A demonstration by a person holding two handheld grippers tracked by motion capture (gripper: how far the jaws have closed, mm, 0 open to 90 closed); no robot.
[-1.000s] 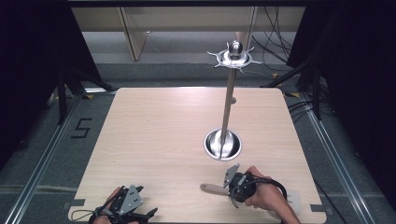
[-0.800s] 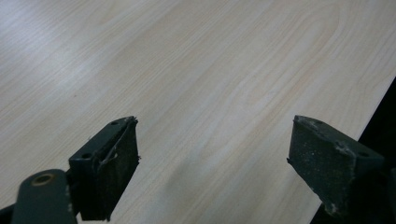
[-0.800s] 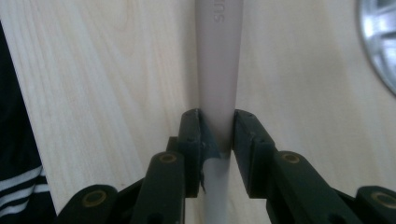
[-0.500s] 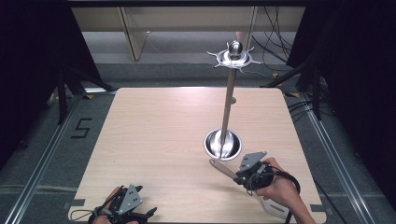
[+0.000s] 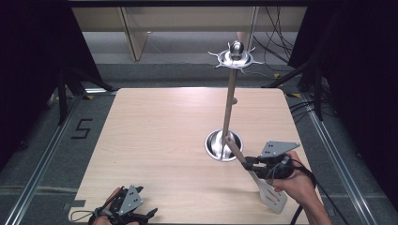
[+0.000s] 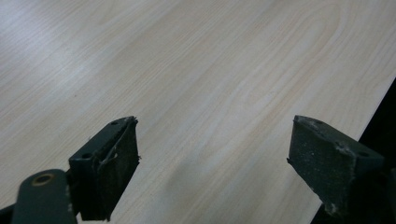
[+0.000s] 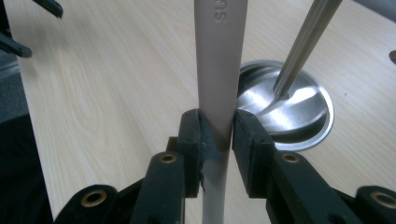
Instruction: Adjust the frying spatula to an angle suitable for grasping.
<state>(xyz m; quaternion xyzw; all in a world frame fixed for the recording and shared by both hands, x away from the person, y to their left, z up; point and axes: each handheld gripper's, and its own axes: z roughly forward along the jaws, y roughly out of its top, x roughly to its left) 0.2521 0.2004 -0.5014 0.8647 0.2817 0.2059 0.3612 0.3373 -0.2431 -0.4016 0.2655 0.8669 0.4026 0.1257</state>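
Observation:
A beige spatula [image 5: 272, 197] is clamped by its handle [image 7: 219, 56] in my right gripper [image 5: 249, 163], which is shut on it at the table's front right. The slotted blade points back toward the person. The handle's end reaches the rim of the metal stand's round base [image 5: 217, 146]. From that base a thin pole [image 5: 230, 103] rises to a hooked crown [image 5: 236, 57]. In the right gripper view the jaws [image 7: 218, 133] pinch the handle, with the base [image 7: 299, 112] and pole [image 7: 306, 42] just behind. My left gripper [image 5: 145, 214] rests open at the front left, and nothing lies between its fingers [image 6: 109, 163].
The wooden table [image 5: 155, 140] spreads bare between the two grippers. Its front edge runs right beside the left gripper [image 6: 215, 158]. Metal floor rails [image 5: 42, 159] flank the table, and cables [image 5: 277, 42] lie behind it at the back right.
The right gripper has carried the spatula right and swung it. The handle end now reaches the stand's base, and the blade sits near the hand. The left gripper has stayed put.

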